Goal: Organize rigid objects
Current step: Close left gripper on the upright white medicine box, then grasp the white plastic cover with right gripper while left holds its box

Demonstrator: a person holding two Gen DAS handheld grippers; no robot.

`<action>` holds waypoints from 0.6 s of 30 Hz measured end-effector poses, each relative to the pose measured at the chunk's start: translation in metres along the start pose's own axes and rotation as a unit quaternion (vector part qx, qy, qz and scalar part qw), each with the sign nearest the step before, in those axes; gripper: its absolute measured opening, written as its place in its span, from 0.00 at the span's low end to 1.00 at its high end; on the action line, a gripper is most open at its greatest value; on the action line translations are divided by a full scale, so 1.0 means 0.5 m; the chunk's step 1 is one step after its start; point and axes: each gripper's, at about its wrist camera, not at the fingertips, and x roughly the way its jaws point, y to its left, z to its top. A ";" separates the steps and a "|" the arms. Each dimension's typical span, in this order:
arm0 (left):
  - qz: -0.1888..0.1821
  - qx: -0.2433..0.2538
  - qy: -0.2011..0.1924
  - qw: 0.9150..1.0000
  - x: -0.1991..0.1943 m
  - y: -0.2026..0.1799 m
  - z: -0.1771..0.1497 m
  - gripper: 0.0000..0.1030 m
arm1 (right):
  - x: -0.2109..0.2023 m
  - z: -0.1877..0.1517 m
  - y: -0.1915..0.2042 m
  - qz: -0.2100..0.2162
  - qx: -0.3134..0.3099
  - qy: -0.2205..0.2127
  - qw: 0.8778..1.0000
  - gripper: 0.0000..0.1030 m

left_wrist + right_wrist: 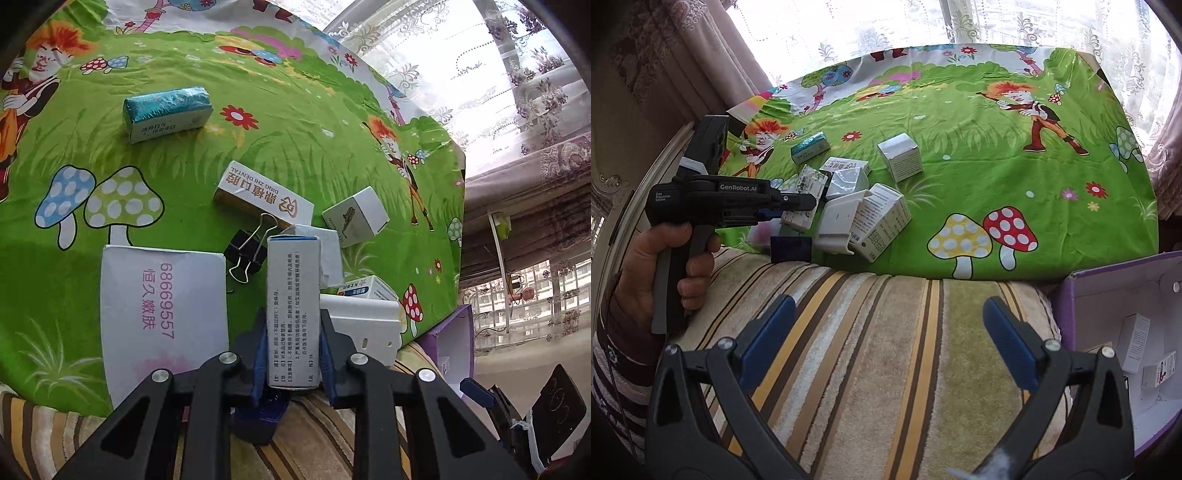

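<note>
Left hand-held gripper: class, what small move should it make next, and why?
Probably lift and carry its load to the right. The left hand-held gripper is shut on the tall grey carton, over the pile's near edge. The purple box, already holding small cartons, sits open to the right, while the right hand-held gripper is open with nothing in it.

We see a matt cardboard carton [293, 310] pinched between blue ribbed pads [261, 354]. Ahead of the fingers: glossy foil-wrapped box [168, 112], black metal binder clip [246, 248], smooth printed cloth [295, 140]. Under the fingers, rough striped terry towel [871, 350].
</note>
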 end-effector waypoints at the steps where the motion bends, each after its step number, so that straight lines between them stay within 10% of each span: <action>1: -0.003 -0.003 -0.003 1.000 -0.004 0.003 -0.001 0.25 | 0.004 0.002 0.007 -0.003 -0.008 0.003 1.000 0.99; 18: -0.095 -0.044 -0.091 0.990 -0.117 0.046 -0.056 0.25 | 0.074 0.028 0.140 -0.083 -0.195 0.028 0.977 0.99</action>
